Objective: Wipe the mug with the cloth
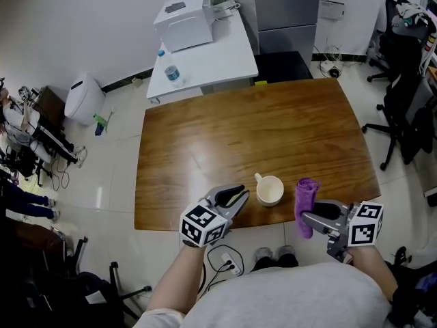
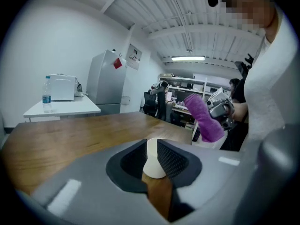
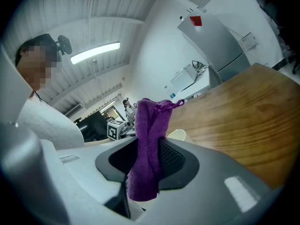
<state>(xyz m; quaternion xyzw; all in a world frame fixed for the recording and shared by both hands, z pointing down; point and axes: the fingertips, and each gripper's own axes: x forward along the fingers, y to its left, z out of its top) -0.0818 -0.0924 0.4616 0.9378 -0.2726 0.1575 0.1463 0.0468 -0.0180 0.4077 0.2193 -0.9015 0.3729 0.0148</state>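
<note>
A cream mug [image 1: 270,190] stands upright on the wooden table [image 1: 225,135], close to its front edge. Its handle points to the back left. My left gripper [image 1: 242,197] hovers just left of the mug with its jaws a little apart, so it is open. In the left gripper view the mug [image 2: 152,165] shows through the narrow gap between the pads, with no pad pressing on it. My right gripper [image 1: 307,217] is to the mug's right, shut on a purple cloth [image 1: 306,200]. The cloth [image 3: 147,144] stands up from between its jaws, with the mug [image 3: 178,135] behind it.
Beyond the wooden table, a white side table [image 1: 212,60] carries a white box-shaped appliance [image 1: 183,22] and a water bottle [image 1: 173,74]. Black office chairs [image 1: 403,108] stand at the right, a white bin [image 1: 83,98] at the left. A person's torso is close behind both grippers.
</note>
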